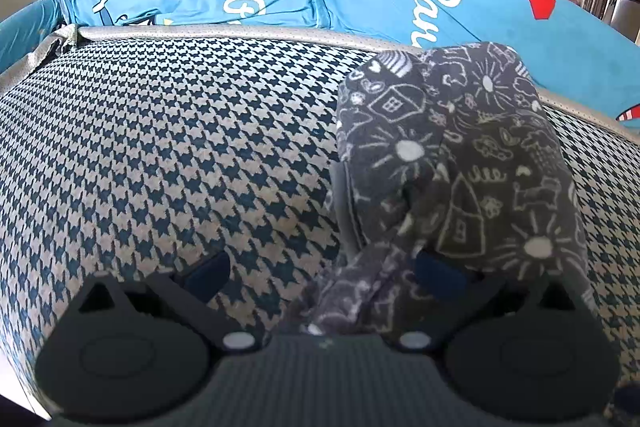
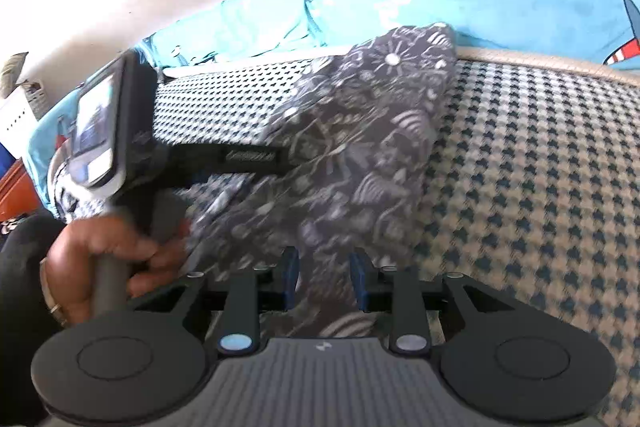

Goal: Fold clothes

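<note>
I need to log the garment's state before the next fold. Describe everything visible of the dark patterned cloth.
The dark patterned cloth is soft charcoal-grey fabric printed with white doodles: suns, houses, clouds, hearts. It is bunched and creased, not flat, lifted in a hanging fold above the houndstooth cushion. One gathered end runs between the open left gripper's fingers, draped over the right-hand one. In the right wrist view another part passes between the right gripper's blue pads; motion blur hides whether they pinch it.

Both wrist views look low and close across the houndstooth cushion (image 1: pixel 160 147) toward the blue backrest (image 2: pixel 540 7).
</note>
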`<state>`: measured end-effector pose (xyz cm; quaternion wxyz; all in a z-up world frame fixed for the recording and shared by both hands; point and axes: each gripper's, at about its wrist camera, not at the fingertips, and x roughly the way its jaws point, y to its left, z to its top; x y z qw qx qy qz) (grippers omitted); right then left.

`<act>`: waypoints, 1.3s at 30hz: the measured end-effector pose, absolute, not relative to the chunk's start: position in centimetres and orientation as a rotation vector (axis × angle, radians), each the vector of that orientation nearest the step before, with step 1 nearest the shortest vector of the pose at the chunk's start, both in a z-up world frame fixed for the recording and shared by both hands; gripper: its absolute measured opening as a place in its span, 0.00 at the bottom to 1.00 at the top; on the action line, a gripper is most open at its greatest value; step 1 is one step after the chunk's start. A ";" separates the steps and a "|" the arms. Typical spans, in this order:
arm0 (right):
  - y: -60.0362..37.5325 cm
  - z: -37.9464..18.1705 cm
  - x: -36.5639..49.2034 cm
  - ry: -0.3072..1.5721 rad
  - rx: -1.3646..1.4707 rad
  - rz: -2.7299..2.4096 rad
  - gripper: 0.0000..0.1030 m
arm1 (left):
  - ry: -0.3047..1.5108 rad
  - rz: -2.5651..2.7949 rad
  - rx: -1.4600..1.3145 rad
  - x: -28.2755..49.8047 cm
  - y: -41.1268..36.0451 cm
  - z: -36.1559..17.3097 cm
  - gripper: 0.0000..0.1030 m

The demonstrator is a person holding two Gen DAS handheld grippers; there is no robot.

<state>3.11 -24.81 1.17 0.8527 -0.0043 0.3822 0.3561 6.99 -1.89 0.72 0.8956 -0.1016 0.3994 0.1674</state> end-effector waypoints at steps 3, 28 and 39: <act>-24.6 1.4 4.7 0.792 -0.029 0.736 0.29 | 0.833 0.340 -0.207 7.0 -2.1 0.8 1.00; -23.7 0.6 12.8 0.780 0.020 0.656 0.39 | 0.862 0.333 -0.208 6.9 -2.7 0.7 1.00; -24.0 0.2 16.2 0.767 0.073 0.577 0.43 | 0.877 0.335 -0.211 6.9 -2.7 0.4 1.00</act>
